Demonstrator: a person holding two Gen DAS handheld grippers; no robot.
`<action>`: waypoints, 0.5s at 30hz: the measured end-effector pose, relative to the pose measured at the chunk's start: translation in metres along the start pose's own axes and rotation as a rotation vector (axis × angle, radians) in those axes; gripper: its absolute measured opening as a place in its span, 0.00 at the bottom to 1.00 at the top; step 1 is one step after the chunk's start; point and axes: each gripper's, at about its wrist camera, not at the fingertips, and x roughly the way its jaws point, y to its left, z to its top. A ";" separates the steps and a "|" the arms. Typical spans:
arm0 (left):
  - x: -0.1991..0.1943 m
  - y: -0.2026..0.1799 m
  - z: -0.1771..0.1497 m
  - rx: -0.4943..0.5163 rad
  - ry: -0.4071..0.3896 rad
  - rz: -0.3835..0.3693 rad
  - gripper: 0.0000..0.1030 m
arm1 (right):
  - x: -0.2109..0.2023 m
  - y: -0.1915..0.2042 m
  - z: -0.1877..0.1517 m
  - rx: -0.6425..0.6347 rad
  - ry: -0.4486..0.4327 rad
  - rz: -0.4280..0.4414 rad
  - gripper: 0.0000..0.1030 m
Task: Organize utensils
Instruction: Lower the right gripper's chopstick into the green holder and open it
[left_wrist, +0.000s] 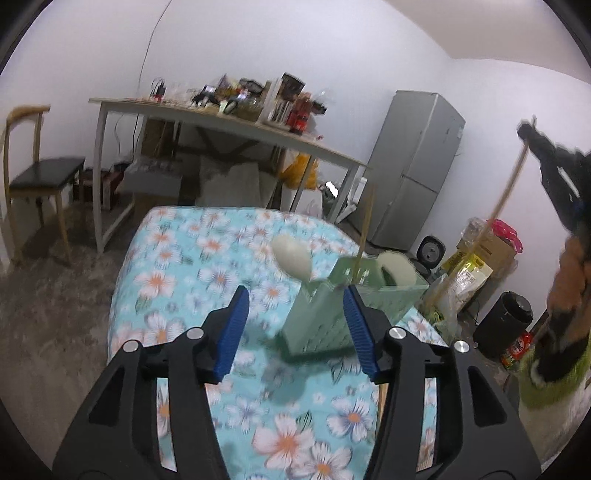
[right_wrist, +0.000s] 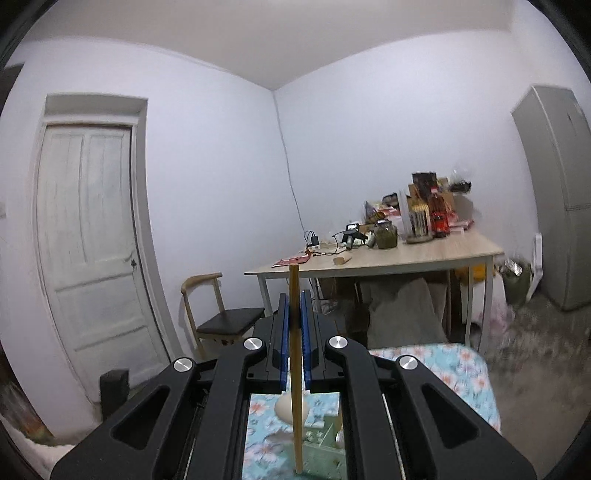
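Observation:
A pale green utensil holder (left_wrist: 332, 314) stands on the floral tablecloth (left_wrist: 177, 295). A white spoon (left_wrist: 293, 258) sticks out of its left side and a chopstick (left_wrist: 365, 229) stands in it. My left gripper (left_wrist: 295, 325) is open and empty, its blue pads on either side of the holder's near face, apart from it. My right gripper (right_wrist: 294, 314) is shut on a wooden chopstick (right_wrist: 295, 387) and holds it upright above the holder (right_wrist: 325, 435). In the left wrist view that gripper (left_wrist: 532, 136) is high at the right with its chopstick (left_wrist: 506, 188) hanging down.
A wooden table (left_wrist: 258, 129) crowded with bottles and boxes stands behind, with a chair (left_wrist: 37, 173) to its left. A grey fridge (left_wrist: 413, 166) is at the right. Bags, a box and a black bin (left_wrist: 502, 325) lie on the floor beside the table.

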 end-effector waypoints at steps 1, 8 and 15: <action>0.000 0.003 -0.002 -0.010 0.004 -0.003 0.53 | 0.008 0.001 0.002 -0.011 0.008 0.001 0.06; -0.010 0.024 -0.013 -0.070 -0.020 -0.021 0.59 | 0.055 0.010 0.006 -0.117 0.043 -0.033 0.06; -0.010 0.034 -0.018 -0.089 -0.019 -0.016 0.60 | 0.097 0.030 -0.027 -0.327 0.123 -0.099 0.06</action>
